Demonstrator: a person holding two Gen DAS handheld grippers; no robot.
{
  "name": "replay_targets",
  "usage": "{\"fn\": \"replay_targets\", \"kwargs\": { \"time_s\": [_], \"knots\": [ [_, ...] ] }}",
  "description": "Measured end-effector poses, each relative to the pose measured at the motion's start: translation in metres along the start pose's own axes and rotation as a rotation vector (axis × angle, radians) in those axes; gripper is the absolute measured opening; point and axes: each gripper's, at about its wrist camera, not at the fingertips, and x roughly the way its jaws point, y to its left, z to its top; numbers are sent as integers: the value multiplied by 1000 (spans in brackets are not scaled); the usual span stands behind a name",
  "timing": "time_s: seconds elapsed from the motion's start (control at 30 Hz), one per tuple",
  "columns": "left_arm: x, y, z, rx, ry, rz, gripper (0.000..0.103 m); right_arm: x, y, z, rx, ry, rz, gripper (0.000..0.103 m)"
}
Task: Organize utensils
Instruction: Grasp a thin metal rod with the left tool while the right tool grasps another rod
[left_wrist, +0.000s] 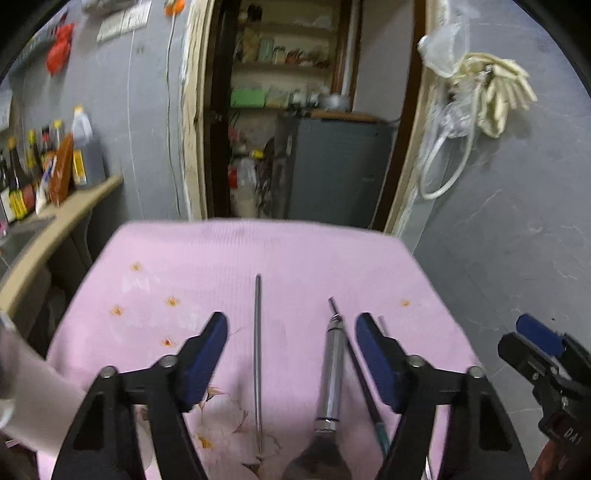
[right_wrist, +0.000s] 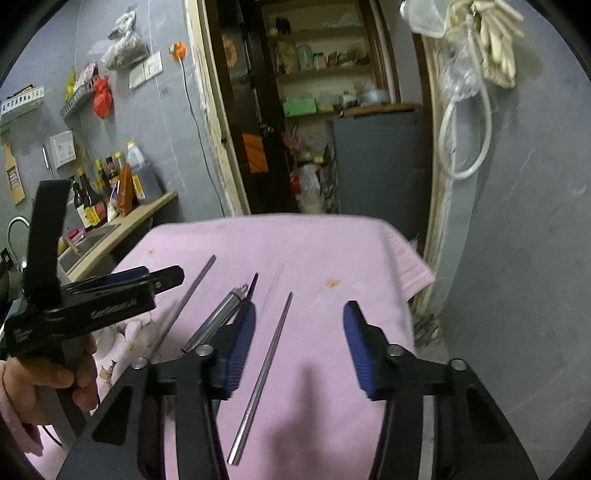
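Both black, blue-padded grippers, left (left_wrist: 291, 354) and right (right_wrist: 299, 343), hover wide open and empty above thin metal chopsticks (left_wrist: 258, 362) and a steel-handled spatula (left_wrist: 330, 387) lying on a pink floral tablecloth (left_wrist: 295, 251).

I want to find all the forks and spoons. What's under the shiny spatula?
Under the shiny spatula you can see the pink cloth, and a dark thin stick lies close beside the handle. What the cloth itself covers is hidden, and the blade runs out of the picture.
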Motion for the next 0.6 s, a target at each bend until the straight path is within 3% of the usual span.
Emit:
{"fn": "replay_targets", "kwargs": {
  "time_s": [0.37, 0.6],
  "knots": [
    [66, 23, -3, -50, 168, 36, 41, 69, 10, -14, -3, 162, 27, 27],
    [82, 22, 5, -43, 187, 33, 34, 91, 21, -14, -30, 237, 40, 24]
  ]
}}
